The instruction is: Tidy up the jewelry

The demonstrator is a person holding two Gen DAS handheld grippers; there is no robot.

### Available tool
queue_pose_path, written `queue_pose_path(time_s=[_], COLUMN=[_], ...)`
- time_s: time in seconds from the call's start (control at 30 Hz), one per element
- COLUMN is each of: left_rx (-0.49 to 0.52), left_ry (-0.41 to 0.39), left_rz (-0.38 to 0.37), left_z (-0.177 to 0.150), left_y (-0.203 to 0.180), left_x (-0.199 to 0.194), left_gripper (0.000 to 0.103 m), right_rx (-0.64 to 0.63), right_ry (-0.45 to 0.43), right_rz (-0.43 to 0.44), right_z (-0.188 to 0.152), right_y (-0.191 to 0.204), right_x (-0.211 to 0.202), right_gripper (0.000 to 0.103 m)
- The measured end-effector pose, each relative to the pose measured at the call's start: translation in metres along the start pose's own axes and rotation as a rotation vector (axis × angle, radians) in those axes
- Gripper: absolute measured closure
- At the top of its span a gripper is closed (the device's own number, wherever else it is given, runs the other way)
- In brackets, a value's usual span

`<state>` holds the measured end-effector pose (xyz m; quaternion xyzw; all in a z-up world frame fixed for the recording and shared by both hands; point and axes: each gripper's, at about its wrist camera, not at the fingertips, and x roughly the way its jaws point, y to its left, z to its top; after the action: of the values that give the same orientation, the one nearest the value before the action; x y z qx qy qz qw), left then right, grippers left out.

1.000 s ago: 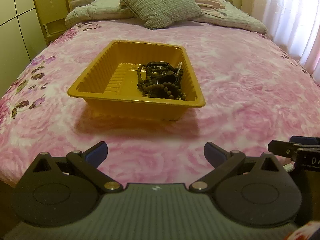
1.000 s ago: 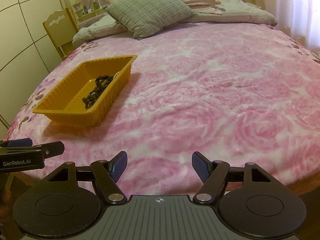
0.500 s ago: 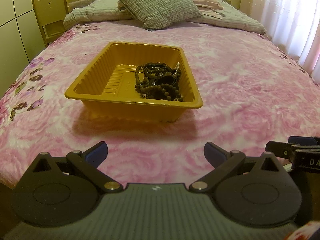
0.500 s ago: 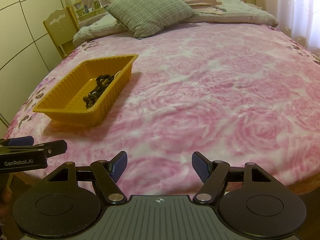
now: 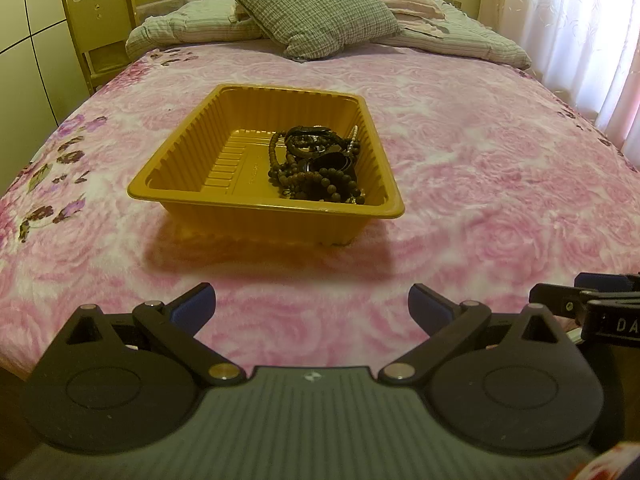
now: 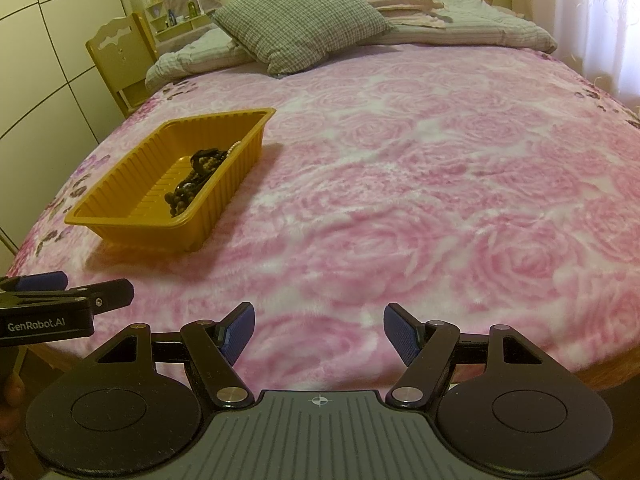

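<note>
An orange-yellow plastic tray (image 5: 188, 194) sits on the pink rose-patterned bedspread (image 5: 480, 184), toward the bed's left half, and it holds the jewelry (image 5: 316, 164). The tray is rectangular and shallow, with ribbed walls, a flat rolled rim and a ridged floor. All the jewelry lies heaped against the tray's right wall, leaving the left part of the floor bare. The heap is a dark tangle: strands of round brown beads, looped and overlapping, with darker band-like pieces on top and one short run of small pale beads at the far right edge. How many separate pieces make up the pile is hard to tell, since the strands cross each other.

The left gripper (image 5: 312, 306) hovers at the near edge of the bed, facing the tray straight on, its blue-padded jaws spread wide with only bedspread between them. The right gripper (image 6: 319, 330) is just beside it, to its right, facing open blanket with the tray off to its left; its jaws are likewise apart and hold nothing. Each gripper's fingertip shows at the edge of the other's view.

At the head of the bed a checked grey cushion (image 5: 316, 8) leans on folded bedding, with a wooden chair (image 5: 100, 28) to the left and a sheer curtain (image 5: 580, 28) on the right.
</note>
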<state>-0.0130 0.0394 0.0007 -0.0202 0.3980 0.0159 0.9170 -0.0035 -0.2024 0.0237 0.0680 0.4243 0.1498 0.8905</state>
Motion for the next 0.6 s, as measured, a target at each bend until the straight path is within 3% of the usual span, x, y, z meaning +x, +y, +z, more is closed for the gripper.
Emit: queue_pose_path(time_s=[0.6], left_rx=[0.006], left_ry=[-0.003], left_rz=[-0.004], left_z=[0.0047], left_y=[-0.0032], left_x=[0.0008], left_gripper=[0.001], right_rx=[-0.003], right_ry=[-0.004], right_rz=[0.0], right_z=[0.0021], right_y=[0.0018], right_x=[0.0013], right_gripper=[0.032])
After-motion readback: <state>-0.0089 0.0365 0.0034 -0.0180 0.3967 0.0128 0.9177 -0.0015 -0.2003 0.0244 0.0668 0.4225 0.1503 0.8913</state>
